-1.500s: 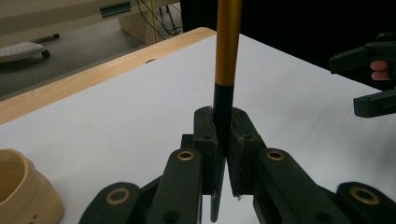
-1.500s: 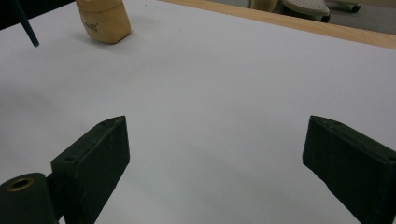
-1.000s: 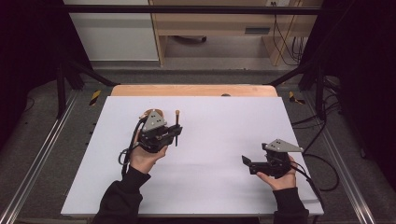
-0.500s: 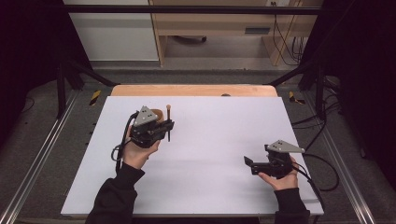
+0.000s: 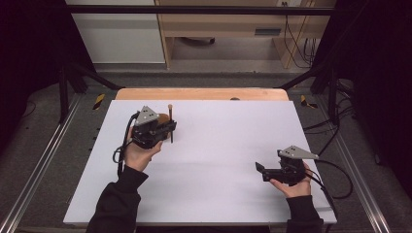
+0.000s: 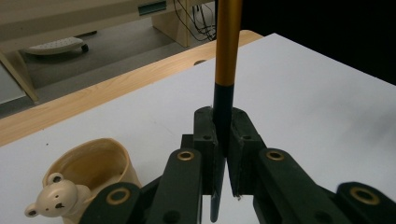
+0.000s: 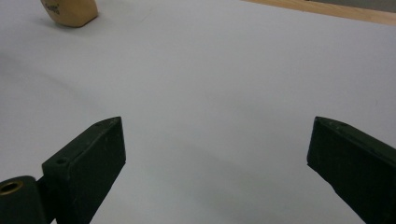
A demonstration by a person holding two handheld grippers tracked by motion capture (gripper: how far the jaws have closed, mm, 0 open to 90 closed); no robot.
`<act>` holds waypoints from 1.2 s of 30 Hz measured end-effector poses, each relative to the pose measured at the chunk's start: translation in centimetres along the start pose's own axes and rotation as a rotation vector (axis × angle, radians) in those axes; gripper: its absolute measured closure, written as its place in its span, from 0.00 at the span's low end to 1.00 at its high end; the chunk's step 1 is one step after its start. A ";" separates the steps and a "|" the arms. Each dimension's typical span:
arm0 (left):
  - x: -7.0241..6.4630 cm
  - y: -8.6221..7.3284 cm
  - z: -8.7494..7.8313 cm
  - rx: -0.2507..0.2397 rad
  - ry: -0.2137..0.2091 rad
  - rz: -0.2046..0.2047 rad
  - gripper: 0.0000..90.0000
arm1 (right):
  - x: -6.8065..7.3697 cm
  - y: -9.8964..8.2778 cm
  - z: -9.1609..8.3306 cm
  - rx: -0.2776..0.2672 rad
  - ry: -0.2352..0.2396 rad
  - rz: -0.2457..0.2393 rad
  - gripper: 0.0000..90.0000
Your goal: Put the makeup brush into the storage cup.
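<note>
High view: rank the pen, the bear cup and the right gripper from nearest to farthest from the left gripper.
1. Pen: clamped upright in the left gripper, at its tip.
2. Bear cup: on the white table just behind the gripper, mostly hidden by it.
3. Right gripper: far across the table, near the front right.

- The white table (image 5: 214, 160) lies bare between the two hands, a wide open lane across its middle and near edge.
- The bear cup (image 6: 88, 175) stands at the far left, just beside the left gripper (image 5: 167, 127).
- The upright pen (image 6: 227, 56) rises from its jaws, barring passage there.
- Ahead of the right gripper (image 7: 215, 140), open table.
</note>
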State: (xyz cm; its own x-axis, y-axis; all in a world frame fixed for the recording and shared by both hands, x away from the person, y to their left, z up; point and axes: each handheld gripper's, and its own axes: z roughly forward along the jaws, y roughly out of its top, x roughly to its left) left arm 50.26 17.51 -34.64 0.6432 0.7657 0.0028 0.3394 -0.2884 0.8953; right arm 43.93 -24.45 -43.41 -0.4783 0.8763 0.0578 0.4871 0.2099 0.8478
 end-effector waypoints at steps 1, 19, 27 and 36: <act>0.2 0.0 0.0 0.005 0.004 0.004 0.92 | 0.0 0.0 0.0 -0.001 -0.001 -0.002 0.05; 2.0 0.8 0.4 -0.001 0.047 -0.027 0.92 | -0.1 0.0 0.0 -0.005 -0.010 -0.007 0.05; 2.7 0.8 0.8 0.003 0.061 -0.036 0.92 | -0.2 0.0 0.0 -0.001 -0.019 -0.013 0.05; 3.6 0.8 1.4 0.004 0.080 -0.050 0.92 | -0.2 0.0 0.1 0.002 -0.021 -0.017 0.05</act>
State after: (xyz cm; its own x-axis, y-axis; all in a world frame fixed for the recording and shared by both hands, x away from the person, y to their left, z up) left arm 53.77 19.25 -34.55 0.5687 0.8225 -0.0062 0.3722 -0.2506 0.8937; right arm 44.04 -24.57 -43.47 -0.4709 0.8816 0.0318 0.4805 0.2260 0.8473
